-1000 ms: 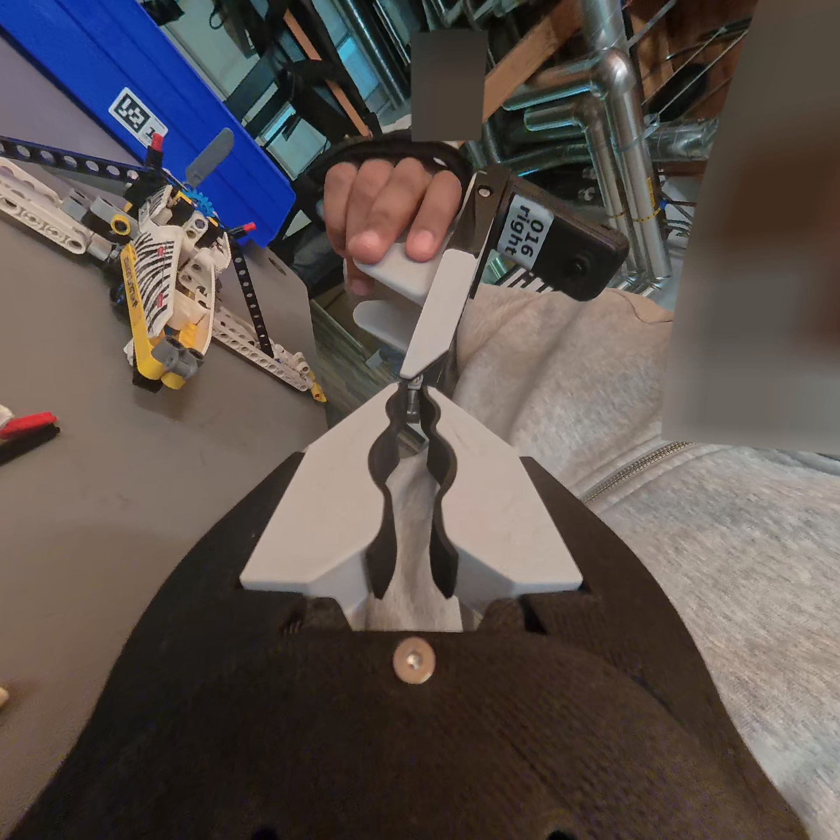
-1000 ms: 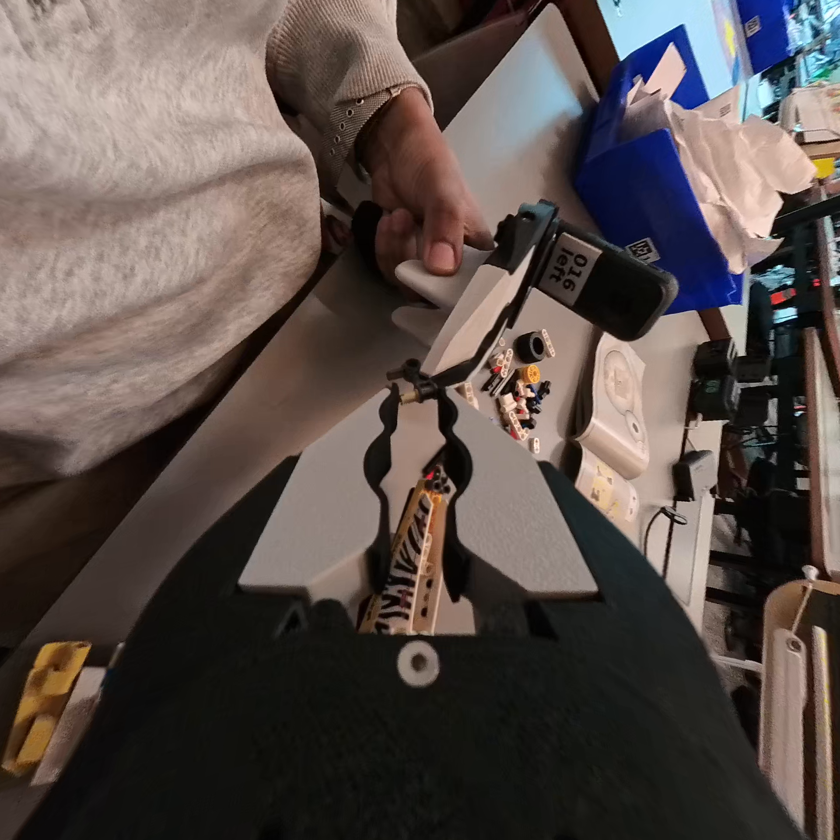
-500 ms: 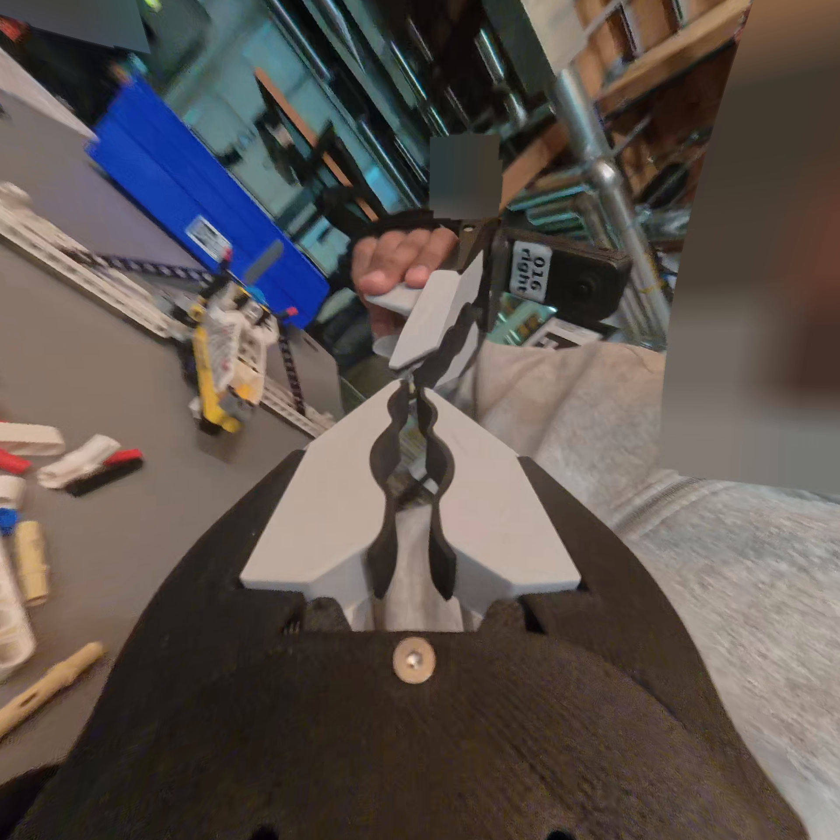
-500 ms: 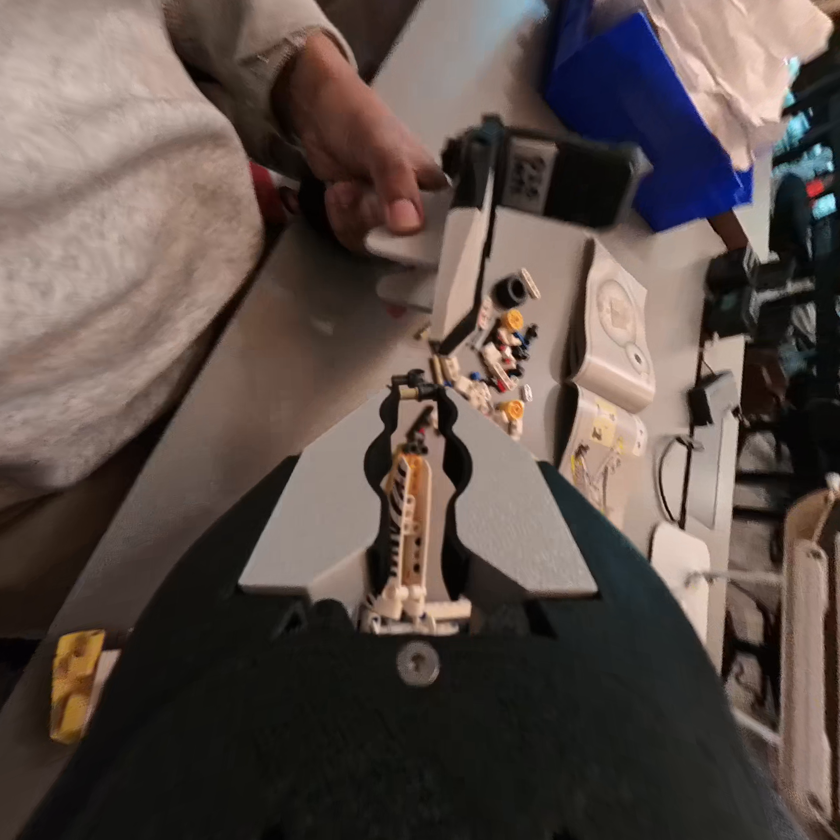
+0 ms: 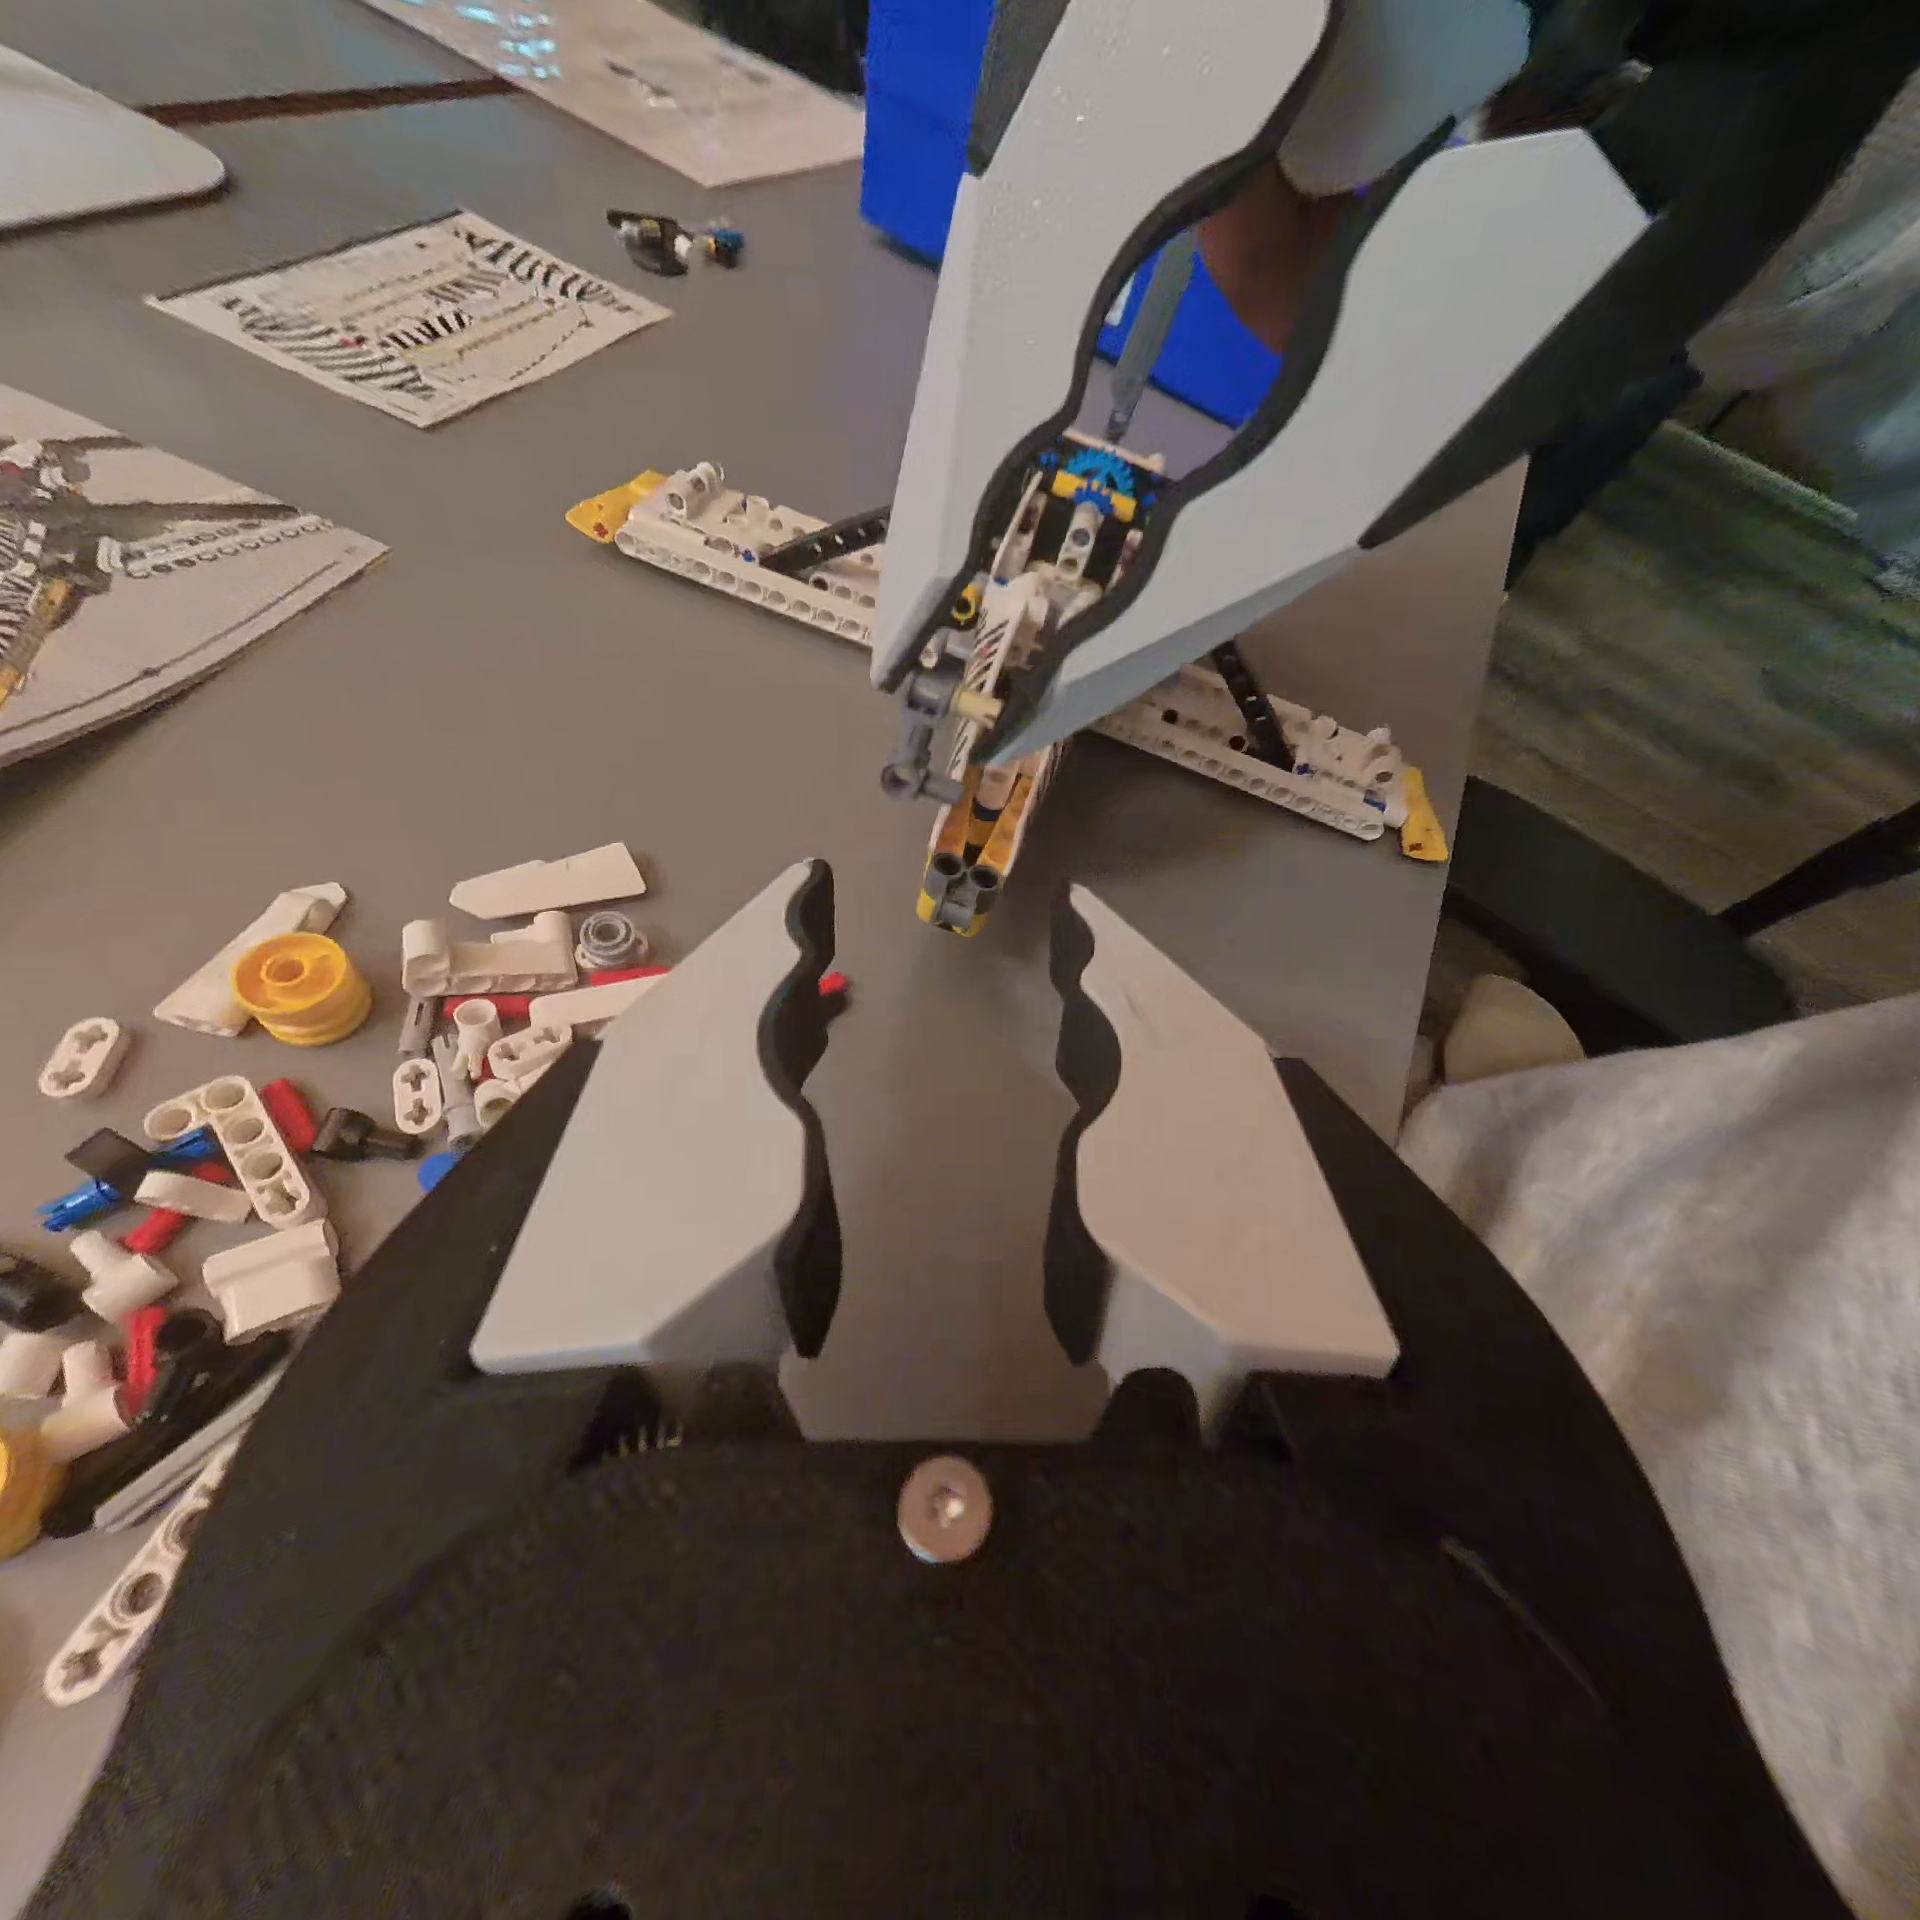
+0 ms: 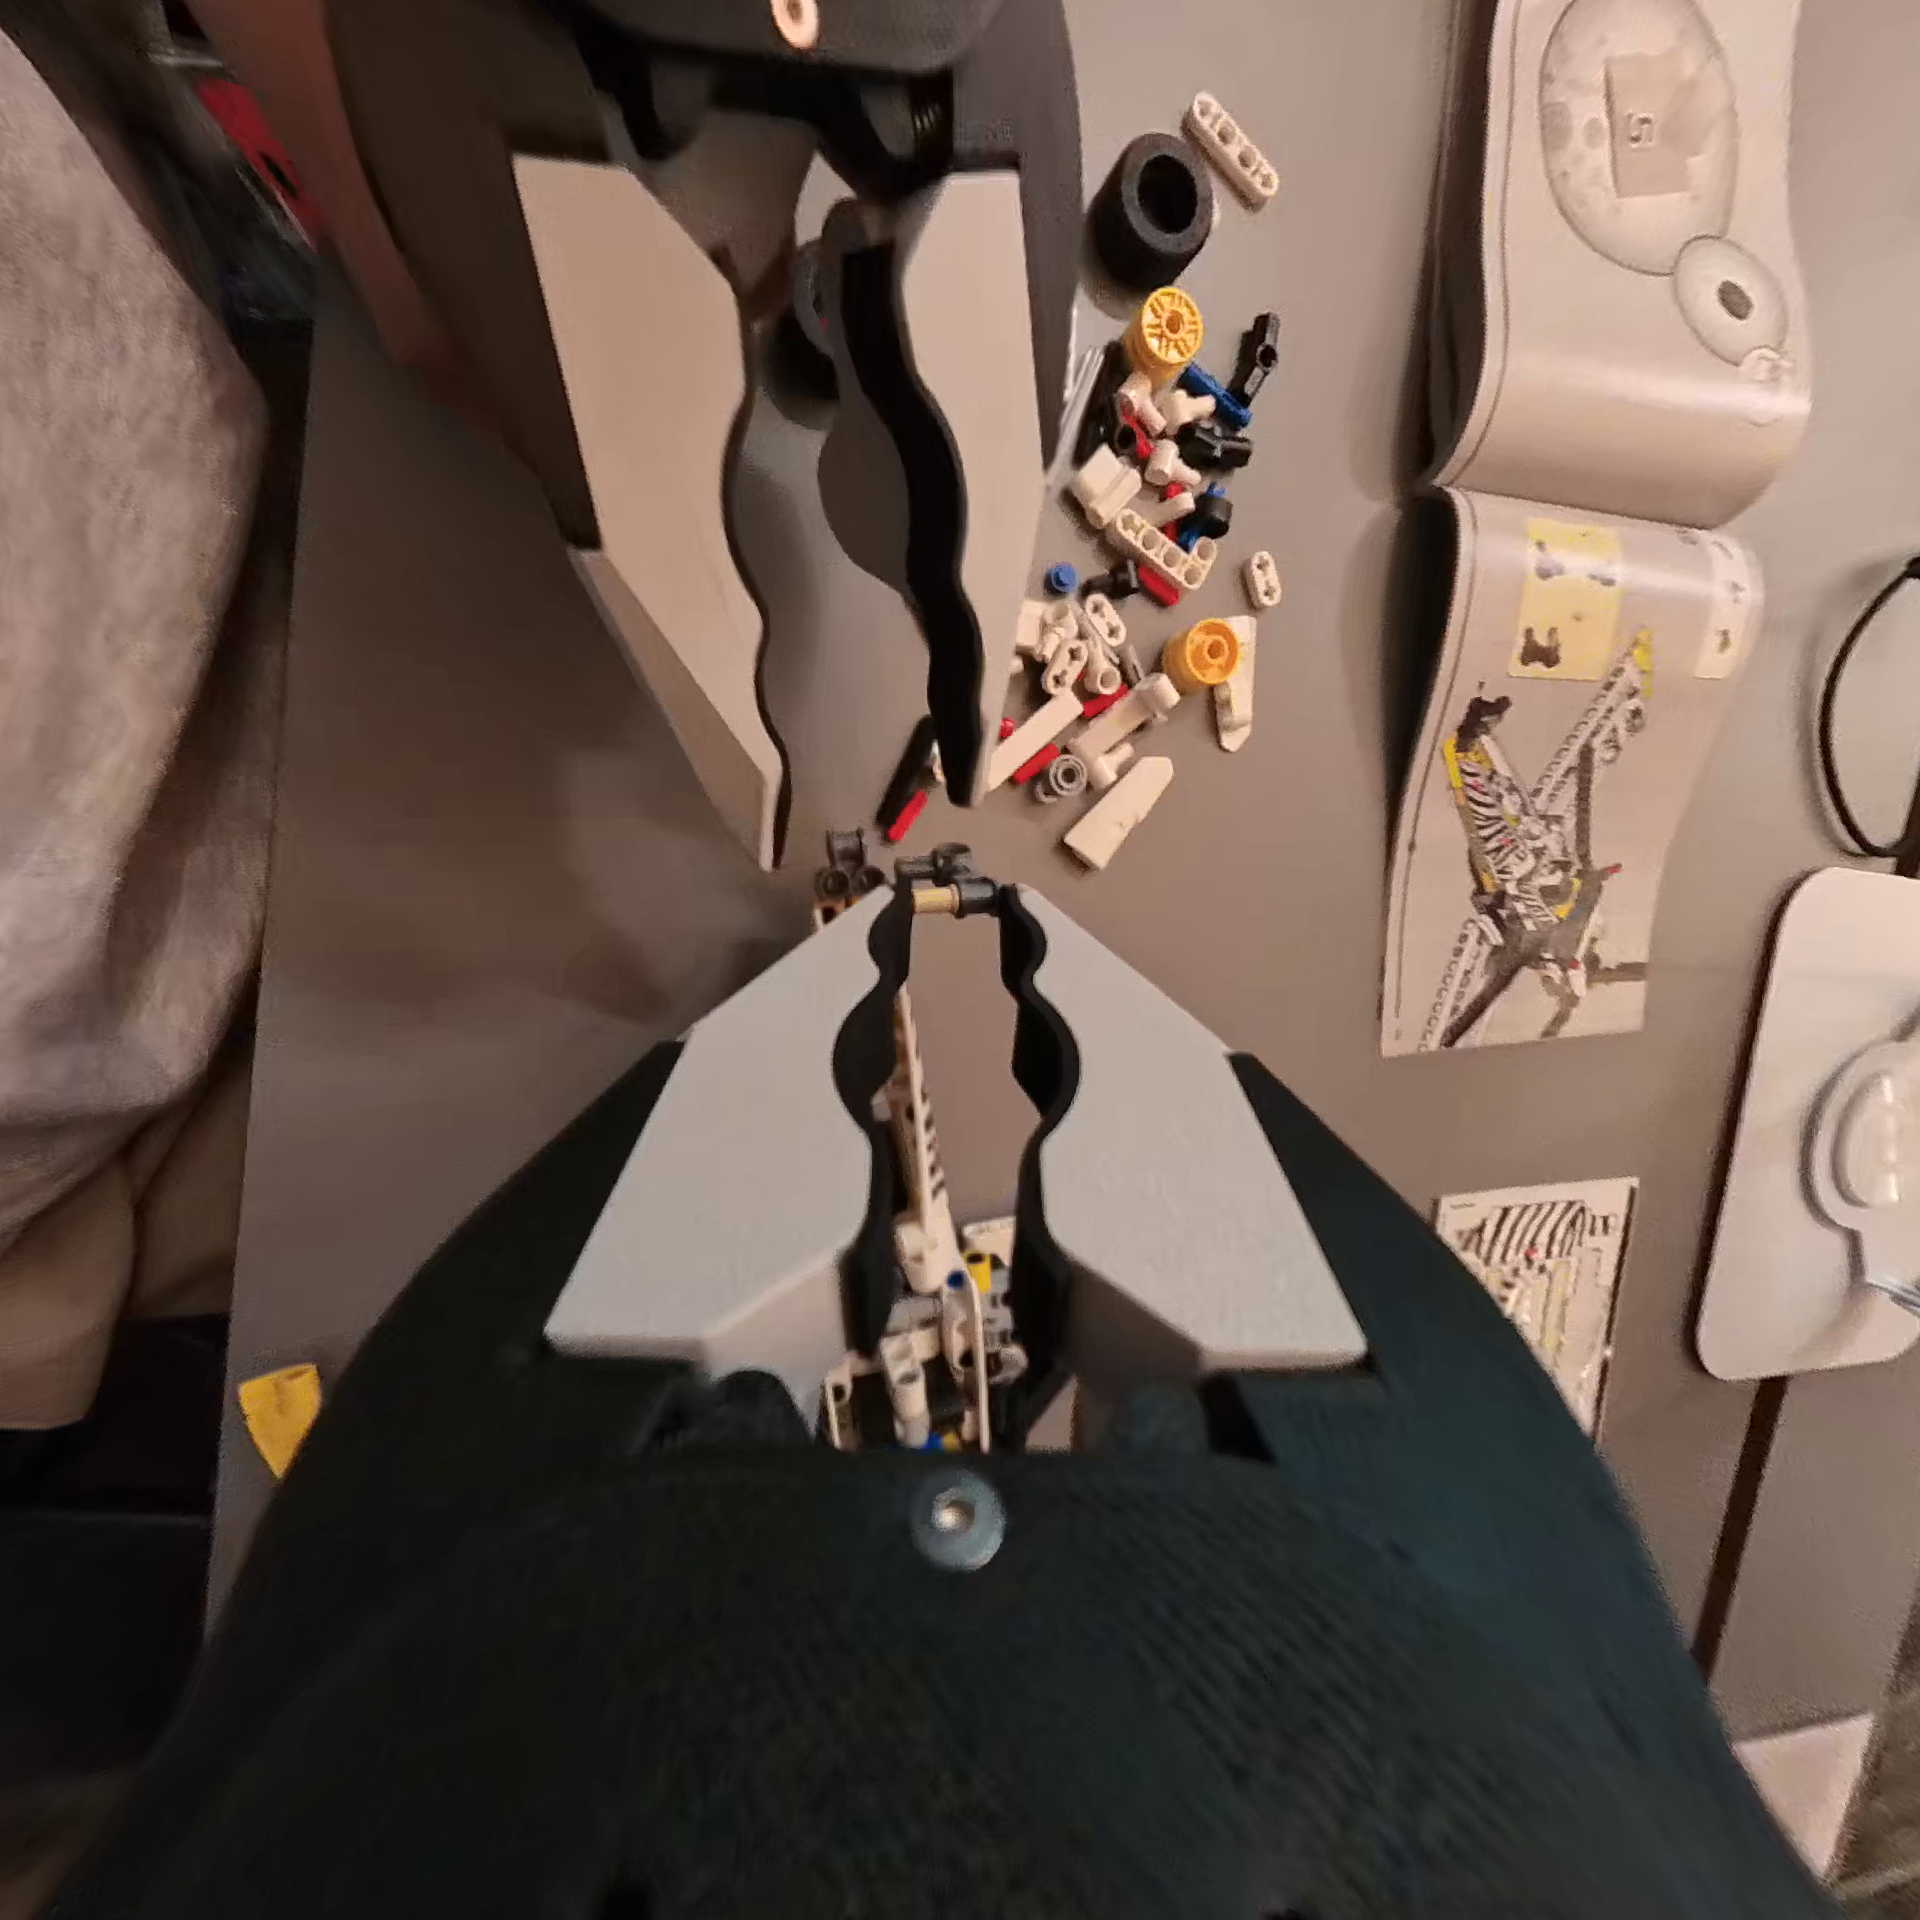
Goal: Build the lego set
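My right gripper [image 6: 951, 899] is shut on a small assembly [image 6: 943, 896], a tan pin with grey and black connectors. It holds this just above the nose of the yellow, white and zebra-striped plane model [image 5: 977, 831], which lies on the grey table [image 5: 623, 707]; I cannot tell whether they touch. The right gripper also shows in the left wrist view [image 5: 956, 707], pointing down. My left gripper [image 5: 945, 904] is open and empty, facing the model's nose. In the right wrist view it [image 6: 868, 821] comes in from the top, jaws apart.
A pile of loose pieces [image 5: 312, 1091] with a yellow wheel [image 5: 301, 987] lies left of the left gripper. An instruction booklet [image 5: 125, 582], a sticker sheet [image 5: 405, 312] and a blue bin [image 5: 935, 125] lie beyond. A black tyre [image 6: 1158, 208] lies by the pile. The table edge [image 5: 1455, 831] is right. Less than 4 cm separates the two grippers' tips.
Both grippers swung from in front of the person down over the table. My left gripper opened and let go of the small assembly. The right gripper kept it.
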Demonstrator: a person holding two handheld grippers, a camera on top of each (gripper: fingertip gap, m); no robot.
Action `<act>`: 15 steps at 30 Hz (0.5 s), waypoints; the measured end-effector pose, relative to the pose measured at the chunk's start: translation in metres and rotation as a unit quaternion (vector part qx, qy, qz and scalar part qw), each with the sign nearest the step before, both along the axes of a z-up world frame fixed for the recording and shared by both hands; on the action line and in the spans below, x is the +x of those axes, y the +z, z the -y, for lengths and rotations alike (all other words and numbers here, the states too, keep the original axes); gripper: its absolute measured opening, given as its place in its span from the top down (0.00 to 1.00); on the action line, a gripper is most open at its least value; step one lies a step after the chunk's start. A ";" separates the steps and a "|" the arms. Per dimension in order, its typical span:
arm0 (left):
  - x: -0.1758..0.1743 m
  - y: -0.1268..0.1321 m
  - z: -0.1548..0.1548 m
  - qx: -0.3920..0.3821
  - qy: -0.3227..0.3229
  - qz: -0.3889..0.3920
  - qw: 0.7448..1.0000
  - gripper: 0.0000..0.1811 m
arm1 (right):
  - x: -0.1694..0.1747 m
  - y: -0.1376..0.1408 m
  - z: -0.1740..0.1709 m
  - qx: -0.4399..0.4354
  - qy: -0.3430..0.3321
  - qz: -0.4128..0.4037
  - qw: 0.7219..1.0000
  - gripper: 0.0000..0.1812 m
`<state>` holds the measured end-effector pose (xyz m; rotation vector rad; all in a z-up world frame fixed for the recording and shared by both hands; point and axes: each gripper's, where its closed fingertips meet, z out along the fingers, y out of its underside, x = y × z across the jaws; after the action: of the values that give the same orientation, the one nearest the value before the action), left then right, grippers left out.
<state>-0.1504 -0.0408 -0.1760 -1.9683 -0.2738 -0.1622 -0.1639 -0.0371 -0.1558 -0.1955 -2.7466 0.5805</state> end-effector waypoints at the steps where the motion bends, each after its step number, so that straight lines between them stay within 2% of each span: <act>1: -0.001 -0.001 0.000 -0.002 0.001 0.009 1.000 0.78 | 0.000 -0.001 0.003 0.000 0.000 0.005 1.000 0.91; 6: -0.002 -0.005 -0.001 -0.012 0.004 0.010 1.000 0.78 | 0.000 -0.013 0.008 0.012 -0.001 0.027 1.000 0.91; 15: -0.005 -0.013 -0.001 -0.060 -0.006 -0.109 0.992 0.78 | -0.003 -0.021 0.007 0.029 -0.011 0.049 0.998 0.91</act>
<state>-0.1559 -0.0393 -0.1886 -2.0868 -0.1305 0.0634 -0.1664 -0.0442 -0.1767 -0.2455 -2.8471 0.4980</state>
